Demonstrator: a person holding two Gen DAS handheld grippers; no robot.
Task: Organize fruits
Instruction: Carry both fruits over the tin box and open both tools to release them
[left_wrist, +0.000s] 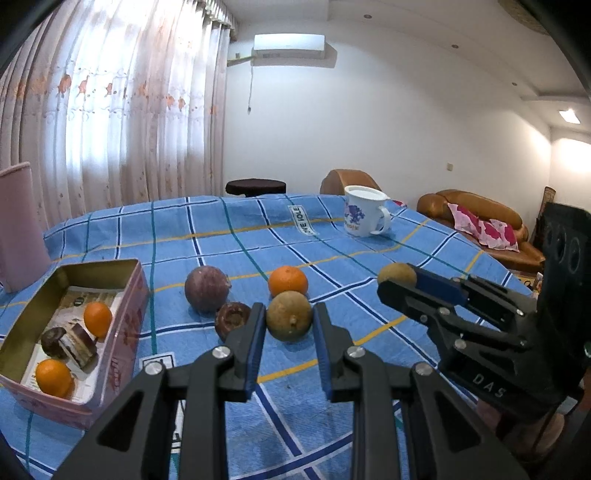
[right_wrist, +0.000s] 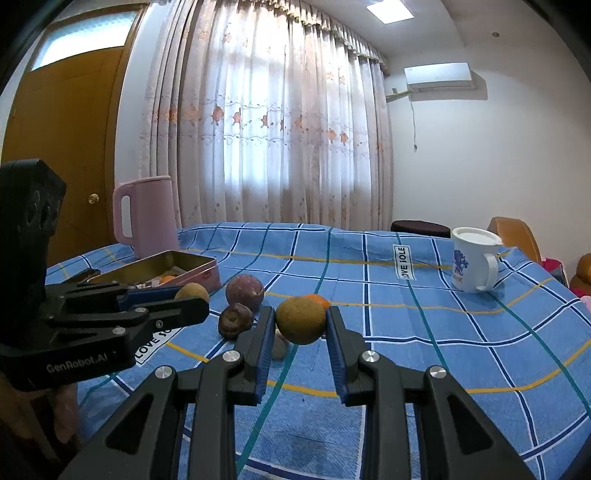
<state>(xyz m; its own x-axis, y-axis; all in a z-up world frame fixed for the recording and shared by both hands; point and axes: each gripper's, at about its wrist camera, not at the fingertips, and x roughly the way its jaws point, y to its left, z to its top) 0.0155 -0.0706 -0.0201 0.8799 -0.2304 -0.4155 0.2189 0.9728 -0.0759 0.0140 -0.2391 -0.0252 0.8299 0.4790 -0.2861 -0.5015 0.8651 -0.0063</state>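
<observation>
In the left wrist view my left gripper (left_wrist: 289, 325) has its jaws on either side of a brown round fruit (left_wrist: 289, 320) on the blue checked cloth; a small gap shows on both sides. Behind it lie an orange (left_wrist: 287, 281), a purple passion fruit (left_wrist: 206, 288) and a dark shrivelled fruit (left_wrist: 232, 319). A pink tin (left_wrist: 127, 317) at the left holds two small oranges (left_wrist: 97, 319) and chocolate cakes. My right gripper (right_wrist: 300, 325) is shut on a second brown fruit (right_wrist: 300, 320), held above the cloth; it shows at the right of the left wrist view (left_wrist: 397, 275).
A white mug (left_wrist: 364, 216) stands at the back right of the table. A pink jug (right_wrist: 146, 216) stands behind the tin. The table's (right_wrist: 480, 369) edge drops off at the right, with brown sofas (left_wrist: 480, 221) beyond.
</observation>
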